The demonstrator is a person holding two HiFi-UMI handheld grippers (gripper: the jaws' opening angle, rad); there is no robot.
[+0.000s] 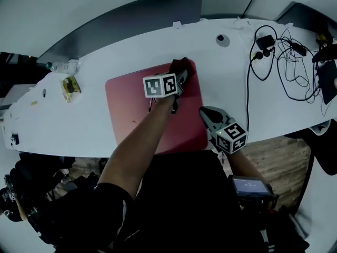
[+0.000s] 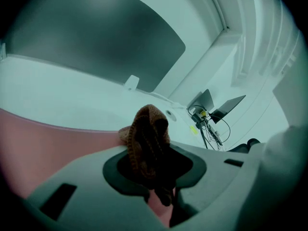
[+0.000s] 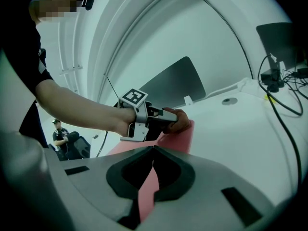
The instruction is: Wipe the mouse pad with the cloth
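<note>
- Red rectangular mouse pad [image 1: 131,107] lies flat on the white curved table [image 1: 63,125], mid-table in the head view.
- We see the left gripper [image 1: 180,77] at the pad's far right corner, about 1 o'clock on the pad.
- Its jaws are clamped on a brown knitted cloth [image 2: 147,136]. The bunched cloth sticks out ahead of the jaws and touches the pad at that corner.
- Right gripper [image 3: 153,174]: jaws closed to a thin slit with nothing gripped between them; only the red of the pad shows through the gap.
- In the head view its tip sits at the pad's right edge, about 3 o'clock. It may be steadying the pad, but we cannot tell whether it is touching or just above.
- Progress, our call: the wipe is under way, with the cloth on the pad at one corner.
- We see no dirt, streaks or wet marks, so we cannot say how much has been covered.
- We judge most of the surface is left to do: centre, the 9 o'clock side and the near edge at 6 o'clock.
- The near right part of the pad is hidden under the left forearm.
- Black tangled cables [image 1: 287,62] lie at 2 o'clock on the table, well apart from the pad and out of the way.
</note>
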